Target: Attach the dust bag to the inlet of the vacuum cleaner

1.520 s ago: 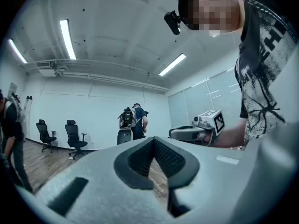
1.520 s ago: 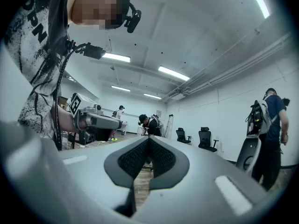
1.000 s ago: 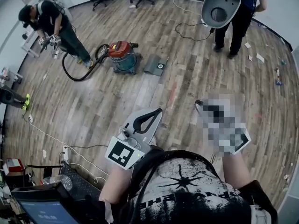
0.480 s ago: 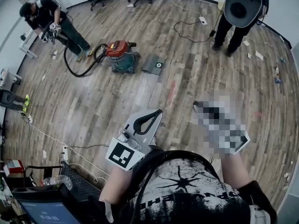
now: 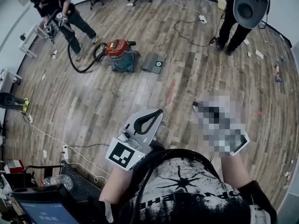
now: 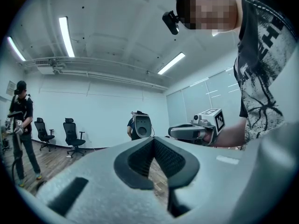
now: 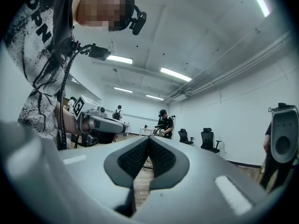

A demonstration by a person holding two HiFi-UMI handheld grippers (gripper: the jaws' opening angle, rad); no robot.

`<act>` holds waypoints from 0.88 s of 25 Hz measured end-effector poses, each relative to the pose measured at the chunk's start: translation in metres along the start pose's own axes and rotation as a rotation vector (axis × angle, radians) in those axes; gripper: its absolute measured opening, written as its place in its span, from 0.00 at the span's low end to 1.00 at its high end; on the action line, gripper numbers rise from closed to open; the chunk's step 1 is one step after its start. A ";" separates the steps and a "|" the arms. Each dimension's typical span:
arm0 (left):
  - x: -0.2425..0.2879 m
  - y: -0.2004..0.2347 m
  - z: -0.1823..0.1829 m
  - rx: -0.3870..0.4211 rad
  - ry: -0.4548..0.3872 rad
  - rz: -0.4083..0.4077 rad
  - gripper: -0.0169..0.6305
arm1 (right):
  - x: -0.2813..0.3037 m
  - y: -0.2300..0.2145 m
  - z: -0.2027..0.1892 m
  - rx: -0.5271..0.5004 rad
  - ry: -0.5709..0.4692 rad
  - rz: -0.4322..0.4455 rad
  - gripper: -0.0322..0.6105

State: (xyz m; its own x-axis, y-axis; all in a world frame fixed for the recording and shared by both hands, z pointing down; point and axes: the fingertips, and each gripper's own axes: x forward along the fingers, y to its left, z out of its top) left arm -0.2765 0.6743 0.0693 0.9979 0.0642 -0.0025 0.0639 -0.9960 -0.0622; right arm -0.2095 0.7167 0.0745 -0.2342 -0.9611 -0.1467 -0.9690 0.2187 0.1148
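My left gripper (image 6: 153, 140) has its jaws pressed together with nothing between them. My right gripper (image 7: 148, 139) is the same, pads meeting and empty. I hold both out about level in front of my chest, side by side but apart, tips pointing away from me. Each gripper view shows the other gripper off to one side of its jaws. Only the head view shows the vacuum cleaner (image 5: 119, 54), far ahead of both sets of jaws on the wooden floor (image 5: 117, 101). What looks like the flat grey dust bag (image 5: 155, 63) lies just beside it. A person (image 5: 56, 8) beyond it holds its hose (image 5: 81, 68).
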 end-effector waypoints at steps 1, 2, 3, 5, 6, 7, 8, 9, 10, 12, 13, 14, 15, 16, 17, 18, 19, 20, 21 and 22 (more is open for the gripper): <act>0.000 0.003 -0.002 -0.001 0.001 0.000 0.03 | 0.003 -0.001 -0.002 0.001 0.000 0.000 0.05; 0.000 0.007 -0.004 -0.003 0.003 0.002 0.03 | 0.006 -0.003 -0.004 0.002 0.002 -0.001 0.05; 0.000 0.012 -0.006 -0.006 0.006 0.004 0.03 | 0.010 -0.004 -0.006 0.002 0.005 -0.001 0.05; 0.001 0.020 -0.009 -0.011 0.010 0.008 0.03 | 0.016 -0.007 -0.009 0.000 0.014 0.000 0.05; 0.001 0.023 -0.009 -0.013 0.010 0.009 0.03 | 0.019 -0.008 -0.010 -0.001 0.017 0.001 0.05; 0.002 0.027 -0.010 -0.016 0.010 0.009 0.03 | 0.022 -0.009 -0.011 -0.002 0.020 0.002 0.05; 0.004 0.032 -0.011 -0.018 0.008 0.008 0.03 | 0.026 -0.011 -0.013 -0.003 0.025 0.003 0.05; 0.005 0.037 -0.013 -0.021 0.006 0.006 0.03 | 0.031 -0.013 -0.015 -0.004 0.029 0.004 0.05; 0.007 0.042 -0.014 -0.022 0.005 0.004 0.03 | 0.036 -0.016 -0.016 -0.006 0.034 0.005 0.05; 0.012 0.051 -0.017 -0.022 0.007 0.000 0.03 | 0.044 -0.022 -0.018 -0.015 0.041 0.007 0.05; 0.014 0.056 -0.017 -0.023 0.007 -0.003 0.03 | 0.049 -0.026 -0.019 -0.021 0.046 0.007 0.05; 0.018 0.062 -0.018 -0.023 0.005 -0.006 0.03 | 0.054 -0.030 -0.020 -0.027 0.051 0.005 0.05; 0.022 0.069 -0.018 -0.021 0.003 -0.010 0.03 | 0.060 -0.035 -0.021 -0.033 0.054 0.002 0.05; 0.026 0.077 -0.017 -0.014 0.000 -0.015 0.03 | 0.067 -0.041 -0.022 -0.037 0.056 -0.001 0.05; 0.030 0.086 -0.016 -0.005 -0.001 -0.021 0.03 | 0.074 -0.047 -0.022 -0.040 0.058 -0.005 0.05; 0.034 0.095 -0.015 0.003 0.000 -0.027 0.03 | 0.081 -0.052 -0.022 -0.044 0.060 -0.008 0.05; 0.038 0.104 -0.015 0.009 0.001 -0.034 0.03 | 0.089 -0.057 -0.023 -0.048 0.062 -0.012 0.05; 0.041 0.112 -0.015 0.013 0.003 -0.042 0.03 | 0.096 -0.062 -0.023 -0.052 0.063 -0.016 0.05; 0.045 0.121 -0.014 0.015 0.005 -0.049 0.03 | 0.104 -0.066 -0.024 -0.056 0.063 -0.020 0.05; 0.048 0.129 -0.014 0.018 0.006 -0.058 0.03 | 0.111 -0.071 -0.025 -0.060 0.064 -0.025 0.05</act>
State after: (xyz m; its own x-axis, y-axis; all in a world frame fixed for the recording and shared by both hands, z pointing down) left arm -0.2203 0.5479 0.0751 0.9926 0.1210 0.0073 0.1212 -0.9894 -0.0797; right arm -0.1647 0.5905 0.0744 -0.2028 -0.9753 -0.0872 -0.9676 0.1859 0.1707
